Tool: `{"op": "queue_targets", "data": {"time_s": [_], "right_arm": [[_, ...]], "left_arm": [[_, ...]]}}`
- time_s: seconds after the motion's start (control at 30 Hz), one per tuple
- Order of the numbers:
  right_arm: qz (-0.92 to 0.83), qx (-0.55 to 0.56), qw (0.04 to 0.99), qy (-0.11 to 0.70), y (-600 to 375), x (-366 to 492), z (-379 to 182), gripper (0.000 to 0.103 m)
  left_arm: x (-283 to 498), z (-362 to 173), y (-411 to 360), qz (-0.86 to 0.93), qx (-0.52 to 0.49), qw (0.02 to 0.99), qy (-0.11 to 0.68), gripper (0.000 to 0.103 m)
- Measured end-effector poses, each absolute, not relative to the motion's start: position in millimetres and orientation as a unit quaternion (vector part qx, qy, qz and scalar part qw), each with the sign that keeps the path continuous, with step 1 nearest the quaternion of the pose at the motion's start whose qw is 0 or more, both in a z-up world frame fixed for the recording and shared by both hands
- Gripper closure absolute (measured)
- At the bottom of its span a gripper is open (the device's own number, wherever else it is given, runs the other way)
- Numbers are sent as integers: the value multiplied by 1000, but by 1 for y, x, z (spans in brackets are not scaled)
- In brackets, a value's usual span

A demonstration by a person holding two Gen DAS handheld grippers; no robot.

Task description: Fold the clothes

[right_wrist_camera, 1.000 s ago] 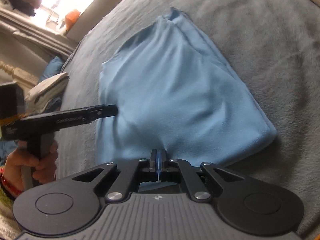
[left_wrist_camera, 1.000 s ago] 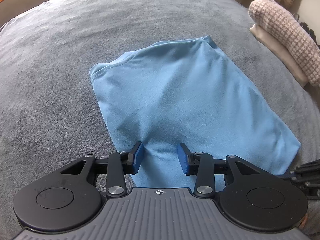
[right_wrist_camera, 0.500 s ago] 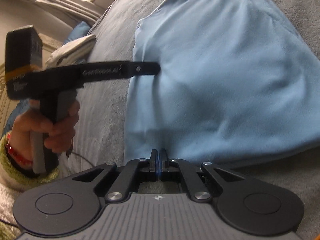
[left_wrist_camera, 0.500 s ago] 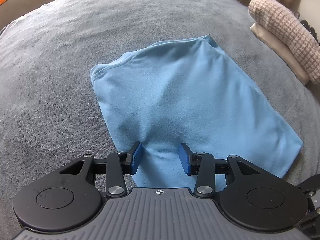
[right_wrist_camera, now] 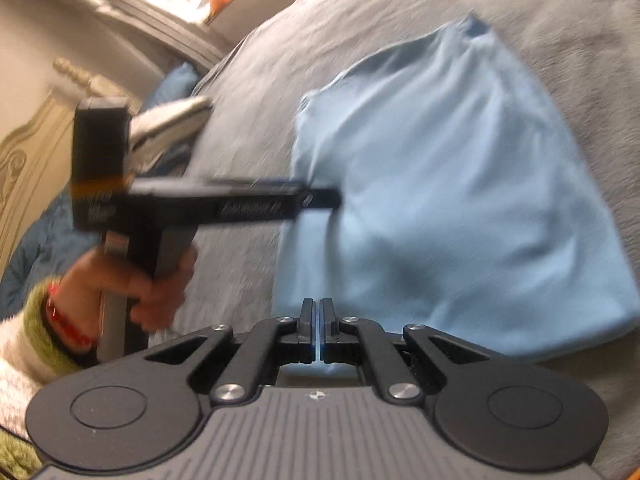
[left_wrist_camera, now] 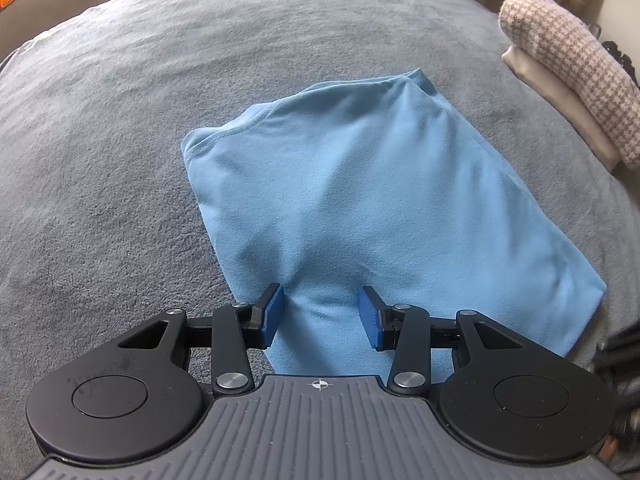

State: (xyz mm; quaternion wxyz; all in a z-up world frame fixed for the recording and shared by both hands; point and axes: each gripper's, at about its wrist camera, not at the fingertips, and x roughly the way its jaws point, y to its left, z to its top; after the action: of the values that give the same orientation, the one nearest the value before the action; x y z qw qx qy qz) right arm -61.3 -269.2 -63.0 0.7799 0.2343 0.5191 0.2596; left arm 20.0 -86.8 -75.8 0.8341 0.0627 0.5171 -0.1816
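Observation:
A light blue garment (left_wrist_camera: 380, 200) lies folded on the grey blanket (left_wrist_camera: 120, 140). My left gripper (left_wrist_camera: 321, 314) points down at its near edge. Its blue pads (left_wrist_camera: 273, 312) stand apart, with a low hump of the cloth between them, and I see no squeeze on it. In the right wrist view a hand (right_wrist_camera: 152, 280) holds the left gripper (right_wrist_camera: 328, 199) over the left side of the garment (right_wrist_camera: 460, 200). My right gripper (right_wrist_camera: 317, 305) is shut just above the garment's near edge, with nothing seen between its pads. That view is blurred.
A folded houndstooth knit (left_wrist_camera: 568, 68) rests on a cream garment at the blanket's right edge. The right wrist view shows a folded pale item (right_wrist_camera: 172, 124), a blue quilt (right_wrist_camera: 36, 252) and a carved headboard (right_wrist_camera: 24, 152) on the left.
The right gripper has pulled back and up from the garment's edge and rolled, still shut. In the left wrist view it slid off toward the lower right corner. The left gripper held still.

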Motion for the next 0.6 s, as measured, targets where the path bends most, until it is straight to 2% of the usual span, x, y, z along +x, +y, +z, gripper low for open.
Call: {"op": "queue_targets", "data": {"time_s": [0.33,0.47,0.6], "right_arm": [[147,282,800,509,-315,-45,-87,102],[90,279,826,482,-328,-43,-78,102],[109,256,838,469,-321,-37,-66,102]], "left_arm": [[19,-76,-87,-181,65,834,517,61],[19,-77,-87,-181,66,834,517,60],[19,-78,-87,-180,67,834,517,60]]}}
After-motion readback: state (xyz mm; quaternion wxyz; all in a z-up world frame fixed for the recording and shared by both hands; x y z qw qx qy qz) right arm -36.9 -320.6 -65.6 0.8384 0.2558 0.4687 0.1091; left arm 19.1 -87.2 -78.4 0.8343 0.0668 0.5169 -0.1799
